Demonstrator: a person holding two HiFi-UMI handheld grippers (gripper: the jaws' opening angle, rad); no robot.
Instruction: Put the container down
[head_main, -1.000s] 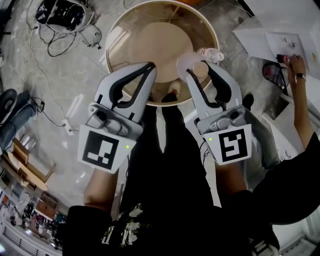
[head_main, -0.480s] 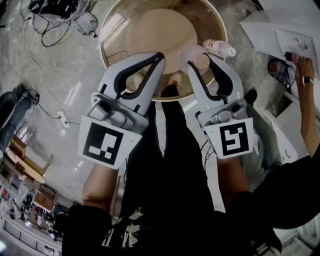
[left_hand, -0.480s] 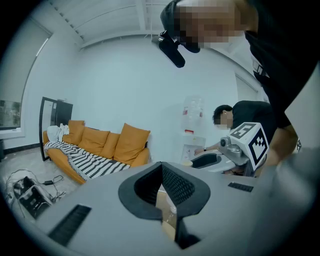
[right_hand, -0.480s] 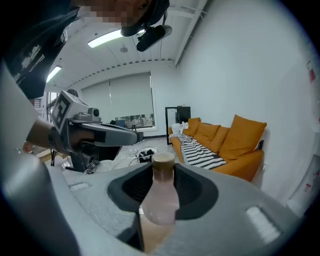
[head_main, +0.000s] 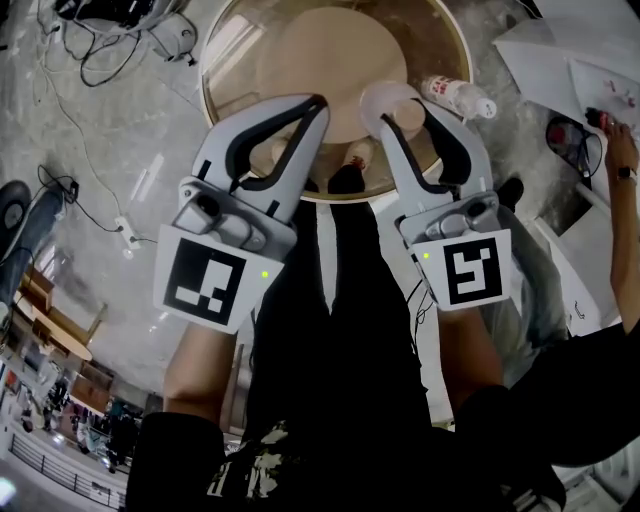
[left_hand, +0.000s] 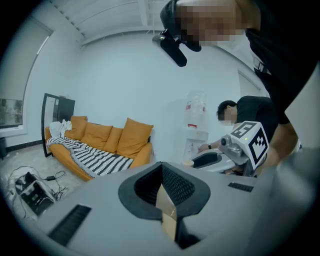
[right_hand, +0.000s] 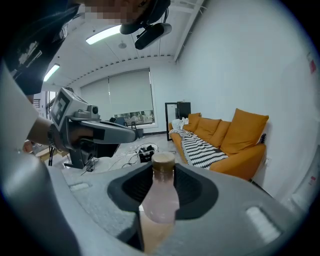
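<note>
one slip is your risk: your right gripper (head_main: 410, 112) is clamped on the frosted pink bottle (right_hand: 161, 200) above the round table's (head_main: 215, 110) near right part, so releasing before it touches down could topple it toward the lying bottle (head_main: 455, 95), while your left gripper (head_main: 312, 106) is closed and empty.

readable text: none | bottle label (head_main: 452, 95): too small to read | cube markers (head_main: 212, 284): patterns, no letters

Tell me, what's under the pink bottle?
Below the pink bottle, held in the right hand-held gripper, lies the round table. The bottle and gripper cover the spot directly beneath.
</note>
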